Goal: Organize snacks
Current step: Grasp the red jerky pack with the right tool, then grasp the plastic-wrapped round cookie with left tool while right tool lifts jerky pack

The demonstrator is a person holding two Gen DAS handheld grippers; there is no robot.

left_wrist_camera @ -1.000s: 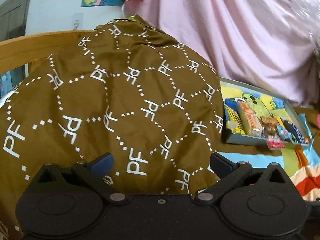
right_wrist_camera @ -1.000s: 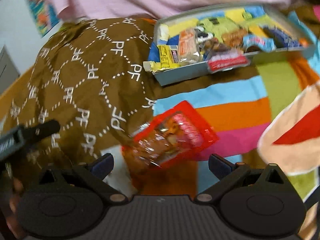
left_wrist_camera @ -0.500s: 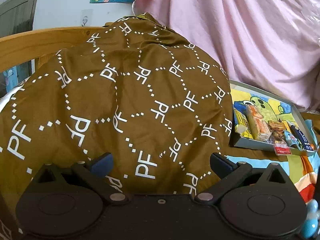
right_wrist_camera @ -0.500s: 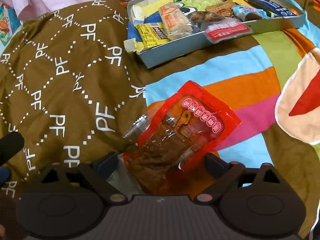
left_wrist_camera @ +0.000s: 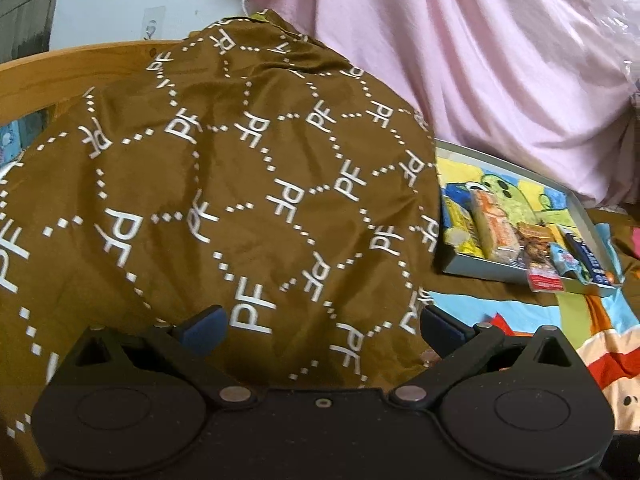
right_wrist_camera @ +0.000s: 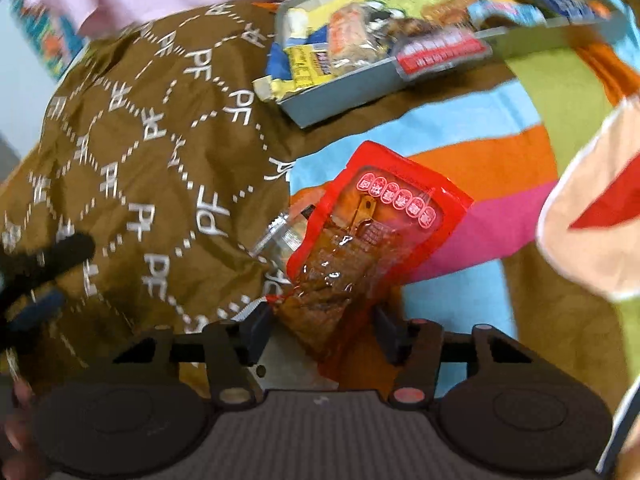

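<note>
Lying on the striped bedspread (right_wrist_camera: pixel 460 128) just beside the brown PF-patterned cloth (right_wrist_camera: pixel 152 168), the red snack pouch (right_wrist_camera: pixel 360 240) was the piece not yet sorted. The grey tray (right_wrist_camera: pixel 344 92) farther back already held several packets, so most of the sorting looked done, and this pouch and a clear wrapper (right_wrist_camera: pixel 280 236) tucked under it remained. The right gripper (right_wrist_camera: pixel 322 334) was closing, its jaws at either side of the pouch's near end; a second before they had stood wide, short of it. The left gripper (left_wrist_camera: pixel 324 330) hung open over the cloth, nothing between its jaws, much as before.
</note>
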